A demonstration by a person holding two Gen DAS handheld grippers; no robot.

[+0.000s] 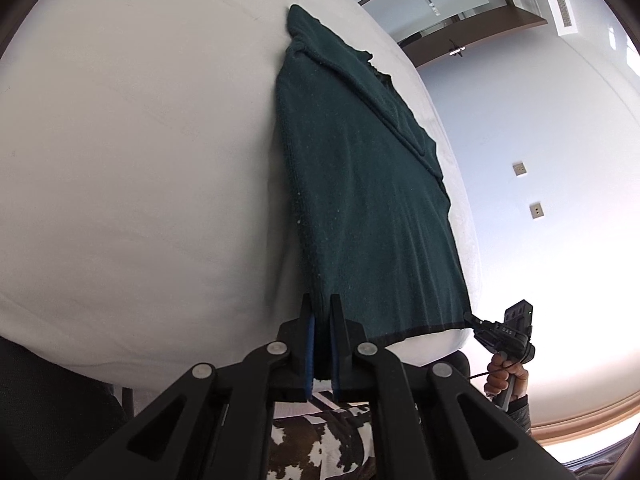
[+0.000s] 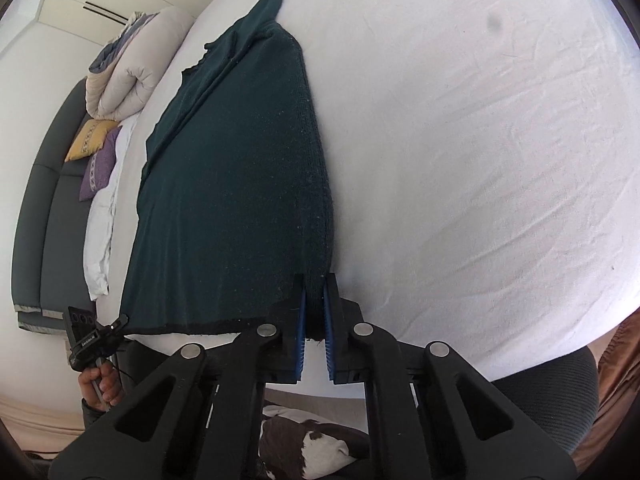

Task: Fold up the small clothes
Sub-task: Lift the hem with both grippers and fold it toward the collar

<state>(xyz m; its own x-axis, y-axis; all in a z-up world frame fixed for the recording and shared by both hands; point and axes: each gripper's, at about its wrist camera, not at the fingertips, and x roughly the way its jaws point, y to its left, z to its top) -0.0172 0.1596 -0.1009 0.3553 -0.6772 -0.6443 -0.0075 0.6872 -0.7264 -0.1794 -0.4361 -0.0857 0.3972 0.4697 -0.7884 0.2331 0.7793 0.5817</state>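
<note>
The left black two-finger gripper (image 1: 321, 322), at six o'clock in its own view, has its blue pads nearly closed on the left hem corner of the dark green knitted garment (image 1: 360, 184), which lies lengthwise on the white bedsheet (image 1: 140, 140) toward twelve o'clock. The right black gripper (image 2: 315, 304) pinches the garment's (image 2: 232, 184) right hem corner the same way.
</note>
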